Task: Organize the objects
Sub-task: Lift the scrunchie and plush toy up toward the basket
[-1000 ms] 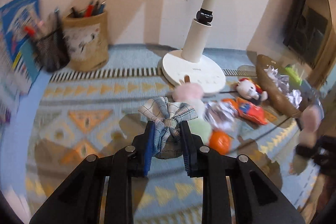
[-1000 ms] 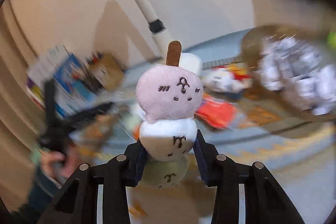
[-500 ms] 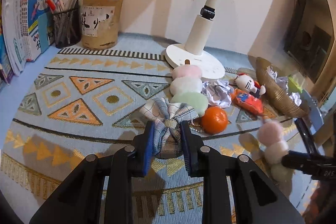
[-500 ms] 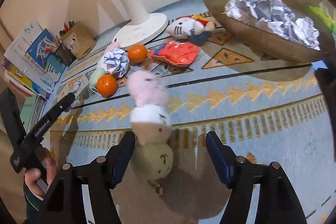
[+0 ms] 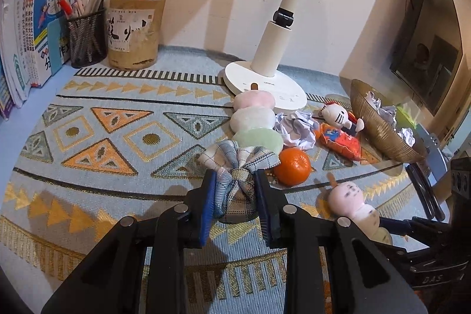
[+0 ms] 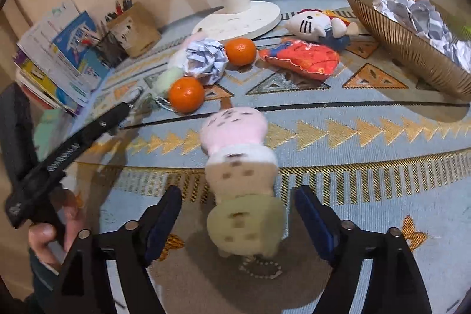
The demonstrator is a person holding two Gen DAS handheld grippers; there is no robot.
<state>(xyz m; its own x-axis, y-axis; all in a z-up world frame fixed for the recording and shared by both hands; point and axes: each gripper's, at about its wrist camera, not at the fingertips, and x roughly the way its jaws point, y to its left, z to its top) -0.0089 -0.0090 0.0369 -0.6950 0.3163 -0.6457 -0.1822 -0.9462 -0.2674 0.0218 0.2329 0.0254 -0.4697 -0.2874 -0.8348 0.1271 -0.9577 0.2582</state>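
Left claw [image 5: 235, 205]: clamped on plaid cloth bundle [image 5: 235, 167]; loose fabric may slip.
Right claw [image 6: 235, 222]: opening around dango plush [image 6: 240, 175]; it may roll off the bench's near edge.

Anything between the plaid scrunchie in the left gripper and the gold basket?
Yes. The scrunchie, clamped in the left gripper, faces an orange, an orange packet and a cat plush lying on the mat before the basket.
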